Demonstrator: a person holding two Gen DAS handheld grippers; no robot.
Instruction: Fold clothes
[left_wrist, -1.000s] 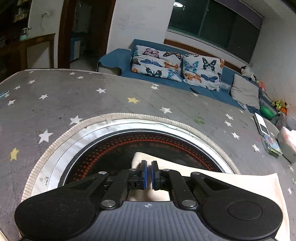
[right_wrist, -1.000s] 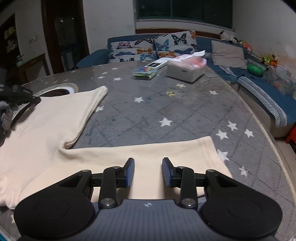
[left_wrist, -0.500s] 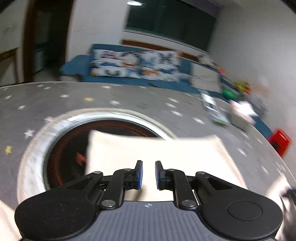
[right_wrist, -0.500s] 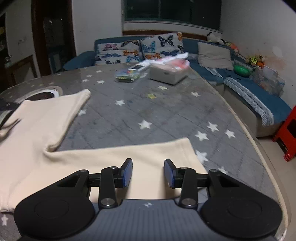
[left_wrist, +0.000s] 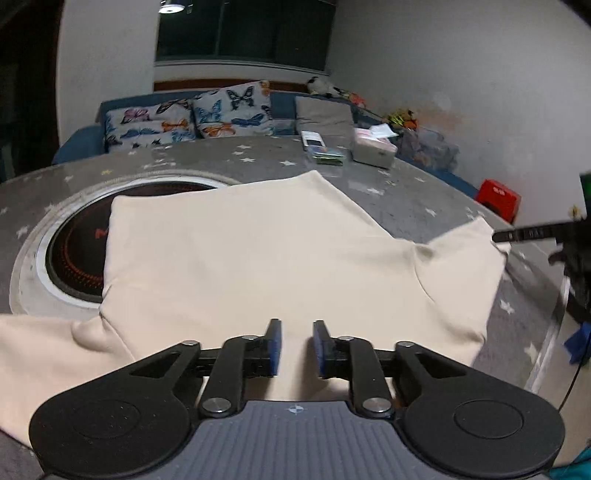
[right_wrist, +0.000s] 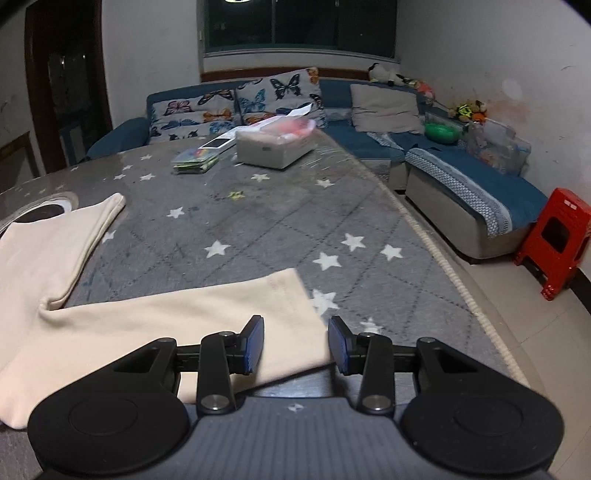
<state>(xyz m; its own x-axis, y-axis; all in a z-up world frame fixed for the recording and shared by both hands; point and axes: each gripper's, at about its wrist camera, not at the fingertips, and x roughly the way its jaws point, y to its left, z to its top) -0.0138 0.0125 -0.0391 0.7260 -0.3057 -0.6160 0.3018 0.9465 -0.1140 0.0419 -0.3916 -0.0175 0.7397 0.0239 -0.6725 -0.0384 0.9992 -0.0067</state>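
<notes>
I hold my left gripper (left_wrist: 297, 345) low over the near part of the cream garment (left_wrist: 258, 258), its blue pads parted with a strip of cloth showing between them and nothing pinched. My right gripper (right_wrist: 296, 343) sits low at the table's (right_wrist: 258, 221) near edge with its fingers spread wider, the end of one sleeve (right_wrist: 184, 321) lying under and between them, ungripped.

The garment lies spread on the grey star-patterned table cover. Seen from my left wrist, its body reaches away from me, the far left corner overlapping the round dark cooktop (left_wrist: 74, 254) set into the table. One sleeve runs off to the left, the other to the right, where my right gripper's dark finger shows at the cuff. The cloth is mostly smooth, with soft creases where each sleeve meets the body. From my right wrist, the sleeve's hemmed cuff ends just beside my right finger. Beyond, a white box (right_wrist: 275, 146) sits on the table.
</notes>
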